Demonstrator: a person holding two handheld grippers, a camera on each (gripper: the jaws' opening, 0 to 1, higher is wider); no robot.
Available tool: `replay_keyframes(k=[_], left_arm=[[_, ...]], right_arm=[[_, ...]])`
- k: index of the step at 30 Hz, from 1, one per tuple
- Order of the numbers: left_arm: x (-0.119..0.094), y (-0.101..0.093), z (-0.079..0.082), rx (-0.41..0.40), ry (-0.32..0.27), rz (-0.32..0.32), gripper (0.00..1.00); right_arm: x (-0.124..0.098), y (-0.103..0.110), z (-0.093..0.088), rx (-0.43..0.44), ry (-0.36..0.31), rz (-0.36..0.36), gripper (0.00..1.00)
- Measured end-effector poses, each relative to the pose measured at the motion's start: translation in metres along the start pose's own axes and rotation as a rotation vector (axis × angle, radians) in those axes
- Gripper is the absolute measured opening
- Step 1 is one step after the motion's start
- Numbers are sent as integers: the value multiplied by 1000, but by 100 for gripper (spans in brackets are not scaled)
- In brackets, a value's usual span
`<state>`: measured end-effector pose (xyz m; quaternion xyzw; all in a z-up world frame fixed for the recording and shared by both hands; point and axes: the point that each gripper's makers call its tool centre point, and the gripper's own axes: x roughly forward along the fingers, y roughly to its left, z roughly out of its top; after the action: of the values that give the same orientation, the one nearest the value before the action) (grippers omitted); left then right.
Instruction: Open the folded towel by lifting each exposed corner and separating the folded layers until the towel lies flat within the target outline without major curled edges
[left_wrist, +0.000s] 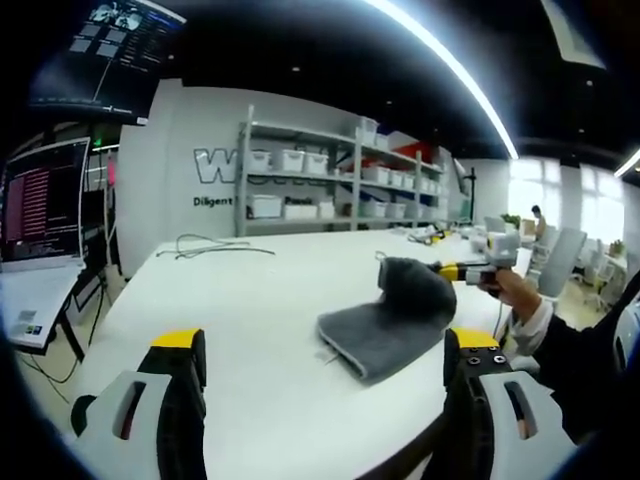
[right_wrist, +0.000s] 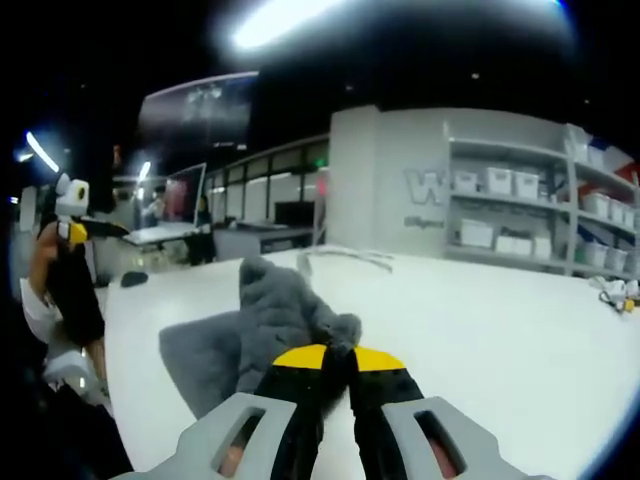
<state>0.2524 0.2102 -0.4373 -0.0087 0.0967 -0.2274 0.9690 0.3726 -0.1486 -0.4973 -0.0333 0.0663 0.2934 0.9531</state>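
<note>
Two grippers: one per hand, both over a white table (left_wrist: 250, 330).
Right gripper (right_wrist: 338, 358): jaws pinched together on a raised fold of the grey towel (right_wrist: 270, 325); yellow-tipped fingers (right_wrist: 300, 357) met at the cloth.
Right gripper, from the left gripper view: came in from the right (left_wrist: 470, 271), held in a hand (left_wrist: 515, 290), one towel edge lifted into a hump.
Left gripper (left_wrist: 325, 355): jaws spread wide, nothing between them, held low near the table's front edge, well apart from the towel.
Towel (left_wrist: 390, 320): lay partly folded on the table, lower layers flat, upper corner pulled up.
Background: shelving with white bins (left_wrist: 330, 185); monitor (left_wrist: 40, 205) at left.
</note>
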Motion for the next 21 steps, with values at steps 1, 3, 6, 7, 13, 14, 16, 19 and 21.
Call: replay_keyframes(k=[1, 3, 6, 7, 13, 14, 16, 19, 21], left_arm=[[0, 0, 0, 1, 0, 0, 97], [0, 0, -1, 2, 3, -1, 97], [0, 1, -1, 5, 6, 1, 97], [0, 0, -2, 6, 6, 1, 97], [-1, 2, -2, 7, 8, 5, 97], [-1, 2, -2, 7, 8, 6, 97], [-1, 2, -2, 8, 10, 7, 97], [-1, 2, -3, 13, 12, 11, 97], [-1, 2, -4, 16, 15, 13, 97]], right_arm=[[0, 0, 0, 2, 0, -2, 4], [-1, -1, -1, 7, -1, -6, 4], [-2, -2, -1, 12, -3, -8, 4], [-2, -2, -1, 13, -4, -8, 4], [-3, -2, -1, 14, -6, -12, 4], [-3, -2, -1, 15, -6, -13, 4], [-4, -2, -2, 16, -6, -13, 4], [-5, -3, -3, 19, -4, -13, 4], [-5, -3, -2, 22, -6, -15, 4]])
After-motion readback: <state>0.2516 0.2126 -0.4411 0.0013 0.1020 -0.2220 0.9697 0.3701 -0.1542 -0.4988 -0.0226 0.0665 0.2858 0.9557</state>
